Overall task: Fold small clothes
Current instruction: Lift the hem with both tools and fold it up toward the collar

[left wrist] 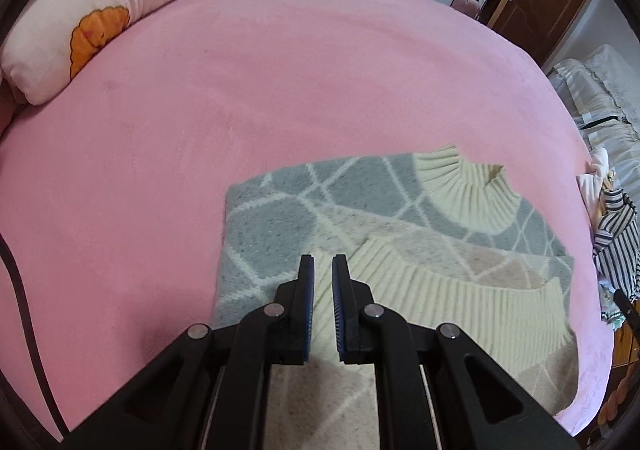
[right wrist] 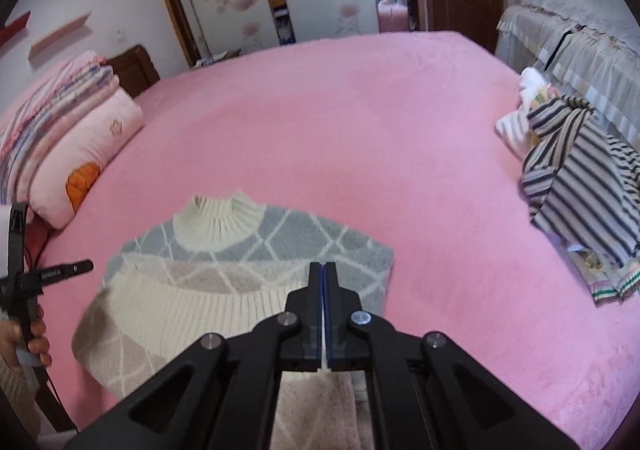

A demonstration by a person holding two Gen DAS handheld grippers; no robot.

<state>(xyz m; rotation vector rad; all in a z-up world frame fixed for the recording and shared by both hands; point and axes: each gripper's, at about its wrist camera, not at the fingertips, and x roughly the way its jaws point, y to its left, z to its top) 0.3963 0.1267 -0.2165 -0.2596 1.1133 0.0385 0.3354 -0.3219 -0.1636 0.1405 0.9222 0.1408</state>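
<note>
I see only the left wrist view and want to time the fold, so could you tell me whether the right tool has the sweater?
Observer: Yes, the right tool is shut on the sweater's cream hem.
Operator: Where along the hem, please?
Observer: At its right end.
Operator: Is anything stacked on the pillow?
Observer: A folded striped blanket lies on the pillow.
</note>
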